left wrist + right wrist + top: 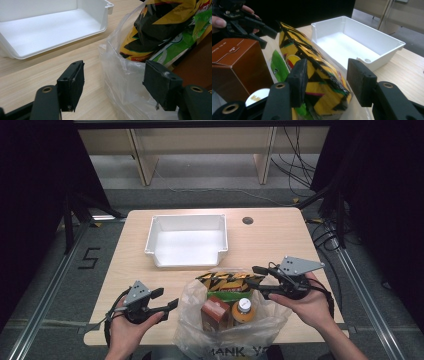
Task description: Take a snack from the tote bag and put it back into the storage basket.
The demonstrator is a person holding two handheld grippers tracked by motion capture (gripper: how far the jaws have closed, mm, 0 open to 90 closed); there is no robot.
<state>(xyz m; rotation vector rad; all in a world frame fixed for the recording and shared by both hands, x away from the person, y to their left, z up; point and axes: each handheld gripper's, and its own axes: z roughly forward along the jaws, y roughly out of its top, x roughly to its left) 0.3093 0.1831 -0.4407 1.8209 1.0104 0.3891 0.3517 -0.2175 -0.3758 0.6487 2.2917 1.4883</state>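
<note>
A clear plastic bag (195, 320) stands at the table's near edge. In it are a yellow-and-black snack packet (227, 281), a green packet (227, 295), a brown carton (215, 312) and an orange bottle with a white cap (243, 309). My right gripper (260, 281) reaches into the bag's top from the right. In the right gripper view its jaws (329, 82) straddle the snack packet (312, 65); the left pad lies against it and the right pad stands off. My left gripper (165, 298) is open at the bag's left side, with the bag's plastic edge (125, 82) between its jaws (116, 85).
An empty white bin (187, 262) sits at the back middle of the wooden table (280, 235), beyond the bag. A small dark round hole (247, 220) lies to the bin's right. Cables run on the floor behind the table.
</note>
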